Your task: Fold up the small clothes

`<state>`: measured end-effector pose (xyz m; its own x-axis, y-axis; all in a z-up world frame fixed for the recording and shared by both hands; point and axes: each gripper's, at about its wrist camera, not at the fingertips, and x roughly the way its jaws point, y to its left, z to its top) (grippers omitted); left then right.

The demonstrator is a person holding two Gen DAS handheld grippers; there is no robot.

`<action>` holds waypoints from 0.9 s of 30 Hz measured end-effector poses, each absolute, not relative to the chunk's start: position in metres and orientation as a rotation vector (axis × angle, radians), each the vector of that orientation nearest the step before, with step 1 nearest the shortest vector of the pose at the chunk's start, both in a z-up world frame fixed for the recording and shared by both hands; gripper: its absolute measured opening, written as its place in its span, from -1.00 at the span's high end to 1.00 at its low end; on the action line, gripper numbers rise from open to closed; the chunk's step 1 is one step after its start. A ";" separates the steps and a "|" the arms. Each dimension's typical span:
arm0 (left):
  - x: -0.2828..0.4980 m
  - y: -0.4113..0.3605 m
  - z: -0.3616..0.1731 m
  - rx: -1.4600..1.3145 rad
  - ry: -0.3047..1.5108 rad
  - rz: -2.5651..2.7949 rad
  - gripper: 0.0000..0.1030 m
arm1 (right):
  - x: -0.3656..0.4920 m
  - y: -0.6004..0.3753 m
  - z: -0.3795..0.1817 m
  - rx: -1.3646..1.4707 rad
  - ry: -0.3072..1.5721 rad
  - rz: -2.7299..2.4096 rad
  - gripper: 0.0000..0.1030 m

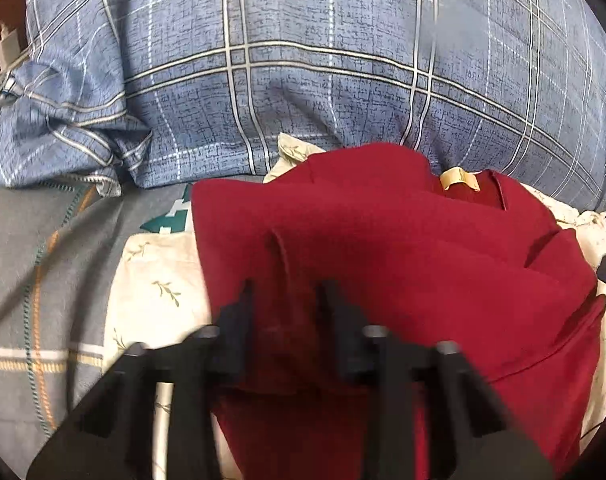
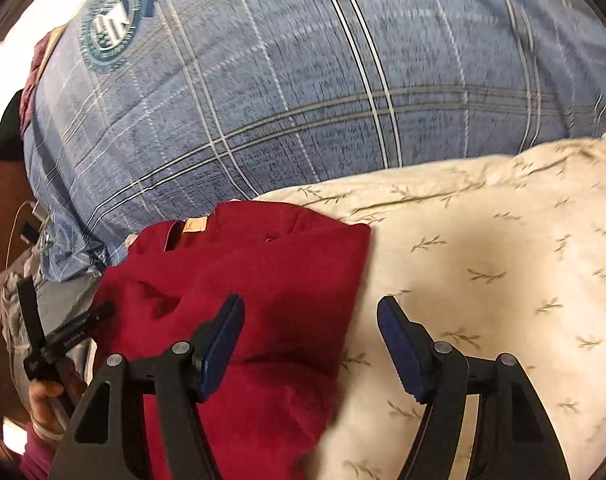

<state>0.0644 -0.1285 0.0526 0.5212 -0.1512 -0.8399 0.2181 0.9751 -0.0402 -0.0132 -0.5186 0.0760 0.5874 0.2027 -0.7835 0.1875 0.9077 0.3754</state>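
- Your left gripper point(image 1: 287, 296) pinches a fold of the red garment point(image 1: 403, 264); blur softens its fingers
- Your right gripper point(image 2: 311, 340) stands open, empty, straddling the garment's right edge
- The garment lies on a cream leaf-print cloth point(image 2: 483, 248), bare to its right; the blue checked quilt point(image 2: 303, 100) bulges just behind

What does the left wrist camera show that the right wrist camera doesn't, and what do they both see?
Only the left wrist view shows the left tool closed on a fold of the red garment, plus the grey striped sheet.

Only the right wrist view shows the right tool open, holding nothing, above the garment's edge, the round green emblem whole on the blue plaid duvet, and a hand at the lower left.

Both share the red garment with its tan neck label, the cream leaf-print cloth beneath it, and the duvet behind.
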 end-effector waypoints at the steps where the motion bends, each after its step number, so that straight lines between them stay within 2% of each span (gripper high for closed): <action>1: 0.065 -0.125 0.059 0.048 0.994 -0.241 0.61 | -0.006 -0.519 0.068 0.468 0.970 0.005 -0.40; 3: 0.065 -0.119 0.068 0.008 0.989 -0.268 0.66 | 0.005 -0.519 0.053 0.497 1.031 0.007 -0.40; 4: 0.063 -0.113 0.075 -0.023 0.985 -0.286 0.67 | 0.010 -0.516 0.048 0.485 1.052 0.010 -0.17; 5: 0.061 -0.110 0.080 -0.040 0.978 -0.296 0.68 | 0.012 -0.512 0.050 0.445 1.041 0.004 0.18; 6: 0.057 -0.105 0.085 -0.055 0.964 -0.306 0.68 | 0.012 -0.508 0.057 0.392 1.015 -0.013 0.86; 10: 0.048 -0.105 0.081 -0.034 0.935 -0.293 0.68 | 0.006 -0.502 0.083 0.289 0.886 -0.052 0.86; 14: 0.047 -0.116 0.055 0.030 0.981 -0.247 0.63 | 0.014 -0.499 0.060 0.211 1.005 -0.118 0.81; 15: 0.045 -0.114 0.055 0.020 0.970 -0.245 0.60 | 0.011 -0.499 0.063 0.215 0.997 -0.127 0.66; 16: 0.043 -0.112 0.057 0.013 0.959 -0.247 0.57 | 0.003 -0.502 0.070 0.223 0.973 -0.146 0.62; 18: 0.044 -0.108 0.060 0.008 0.962 -0.244 0.36 | -0.011 -0.505 0.086 0.265 0.926 -0.137 0.40; 19: 0.046 -0.105 0.061 0.003 0.962 -0.238 0.28 | -0.019 -0.503 0.094 0.294 0.899 -0.103 0.36; 20: 0.046 -0.103 0.063 0.000 0.955 -0.223 0.12 | -0.024 -0.498 0.098 0.302 0.887 -0.063 0.36; 21: 0.048 -0.101 0.063 -0.003 0.949 -0.212 0.05 | -0.027 -0.487 0.099 0.275 0.903 -0.002 0.37; 25: 0.042 -0.092 0.063 -0.035 0.969 -0.216 0.05 | -0.035 -0.462 0.064 0.116 1.081 0.035 0.49; 27: 0.034 -0.089 0.067 -0.022 0.959 -0.225 -0.01 | -0.048 -0.465 0.057 0.103 1.091 0.047 0.52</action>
